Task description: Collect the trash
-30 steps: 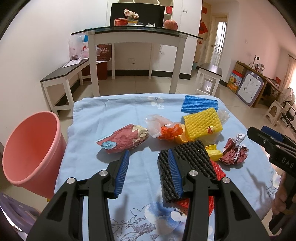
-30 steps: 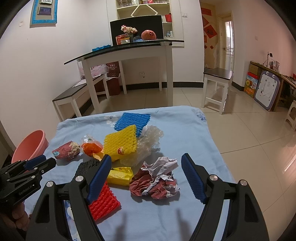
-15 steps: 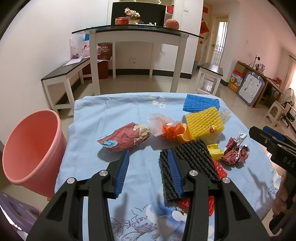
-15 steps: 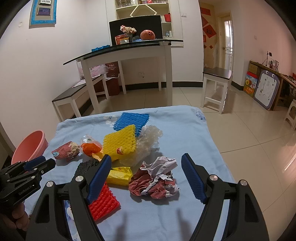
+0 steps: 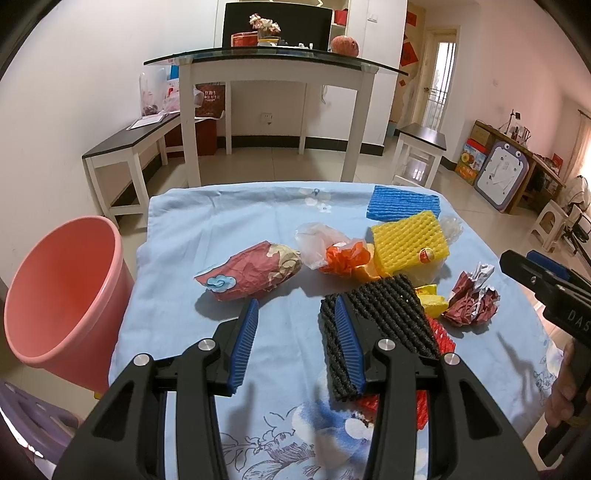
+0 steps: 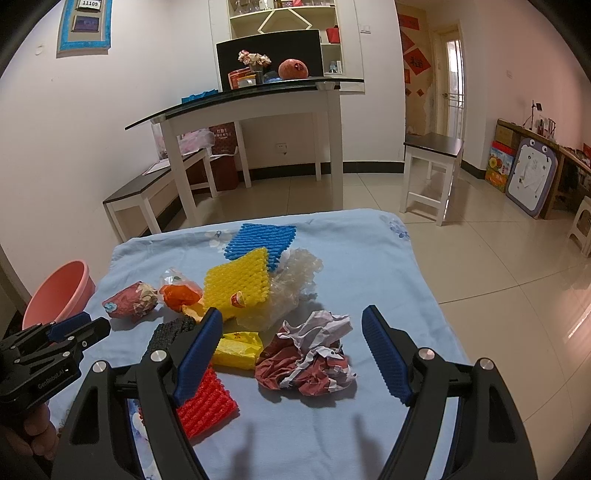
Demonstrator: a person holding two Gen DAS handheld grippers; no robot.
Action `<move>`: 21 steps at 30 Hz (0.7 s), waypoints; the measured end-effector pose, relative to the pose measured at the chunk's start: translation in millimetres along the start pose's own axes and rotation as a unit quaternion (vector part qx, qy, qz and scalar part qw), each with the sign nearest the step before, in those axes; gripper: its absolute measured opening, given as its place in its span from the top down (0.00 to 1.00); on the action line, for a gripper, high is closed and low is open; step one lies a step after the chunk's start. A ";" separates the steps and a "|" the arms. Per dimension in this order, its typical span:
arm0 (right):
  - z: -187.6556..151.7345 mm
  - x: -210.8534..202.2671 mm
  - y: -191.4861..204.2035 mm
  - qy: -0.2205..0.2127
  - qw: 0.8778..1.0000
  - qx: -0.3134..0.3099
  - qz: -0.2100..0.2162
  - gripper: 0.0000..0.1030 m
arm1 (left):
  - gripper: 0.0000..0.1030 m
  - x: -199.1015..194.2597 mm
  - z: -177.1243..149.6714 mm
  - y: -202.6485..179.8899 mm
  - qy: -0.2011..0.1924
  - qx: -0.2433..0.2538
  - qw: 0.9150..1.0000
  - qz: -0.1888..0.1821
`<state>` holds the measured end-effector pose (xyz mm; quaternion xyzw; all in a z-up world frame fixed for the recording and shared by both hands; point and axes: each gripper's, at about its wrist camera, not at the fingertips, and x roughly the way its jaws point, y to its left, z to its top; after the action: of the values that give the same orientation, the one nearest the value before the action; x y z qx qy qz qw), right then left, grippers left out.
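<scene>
The pink bin [image 5: 62, 291] stands off the table's left edge; the part of its inside that shows holds nothing, so collection seems barely begun. All the visible trash lies on the blue floral tablecloth [image 5: 221, 221]: black foam netting [image 5: 384, 306], yellow foam netting [image 5: 406, 240], blue foam netting [image 5: 402, 203], red foam netting [image 6: 207, 402], a crumpled red floral wrapper [image 5: 251, 271], a red-and-white paper ball [image 6: 314, 358], an orange plastic bag [image 5: 343, 256] and a small yellow packet [image 6: 238, 349].

The left gripper [image 5: 295, 339] hovers spread and empty near the floral wrapper; the right gripper [image 6: 291, 354] hangs wide open around the paper ball, not touching it.

Readable writing: "11109" on a wall plaque [image 6: 89, 3], "GenRobot.AI" on the left gripper's body, "DAS" on the right's.
</scene>
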<state>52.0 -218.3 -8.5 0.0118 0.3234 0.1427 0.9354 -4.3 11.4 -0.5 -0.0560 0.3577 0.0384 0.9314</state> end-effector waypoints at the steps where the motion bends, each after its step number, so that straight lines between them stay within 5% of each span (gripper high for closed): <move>1: -0.1 0.1 0.0 0.000 1.000 0.000 0.000 0.26 | 0.57 0.0 0.0 0.0 0.000 0.000 1.000 0.000; 21: -3.3 4.1 -4.0 0.006 1.000 0.005 0.001 0.23 | 0.57 1.6 -9.8 2.8 0.002 0.000 1.000 -0.019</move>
<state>54.1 -221.3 -14.0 0.0156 0.3292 0.1419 0.9334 -9.9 13.0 -9.0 -0.0631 0.3587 0.0202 0.9311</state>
